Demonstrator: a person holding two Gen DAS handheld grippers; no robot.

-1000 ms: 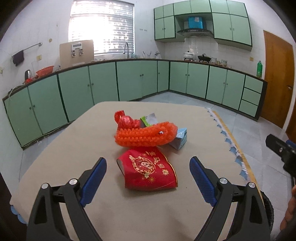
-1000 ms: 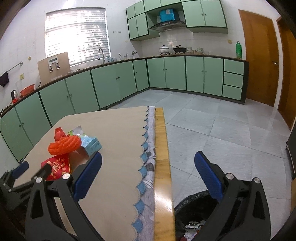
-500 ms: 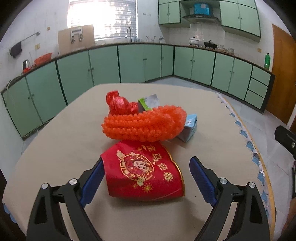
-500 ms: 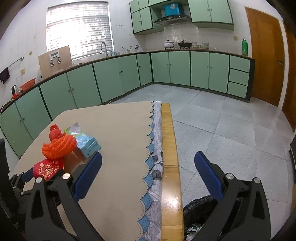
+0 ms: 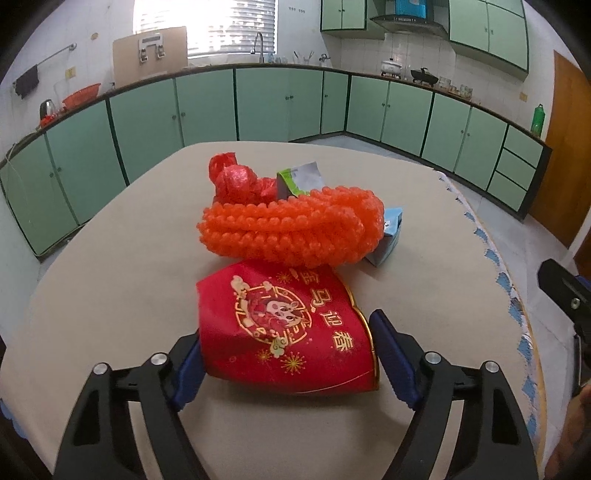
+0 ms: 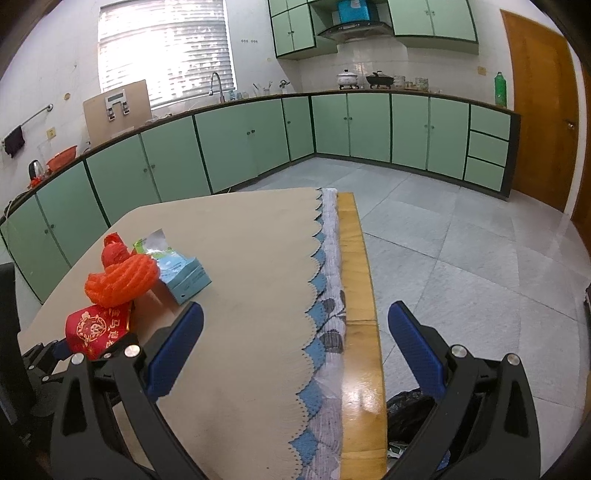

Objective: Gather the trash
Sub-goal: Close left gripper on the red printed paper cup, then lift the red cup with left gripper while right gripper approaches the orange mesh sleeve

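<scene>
Bracketing the crushed red paper cup with gold print (image 5: 288,328) on the beige-covered bench (image 5: 110,295), left tongs (image 5: 286,356) are held wide, unclosed. Grasp step judged pending: closure needed. Right tongs (image 6: 295,347) wide, empty. Orange foam net (image 5: 291,229) lies beyond.

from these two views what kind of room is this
A home kitchen, most likely. Green base cabinets run along two walls, a sink faucet stands under the window, and pots sit below a range hood. The trash lies on a cloth-covered table.
</scene>
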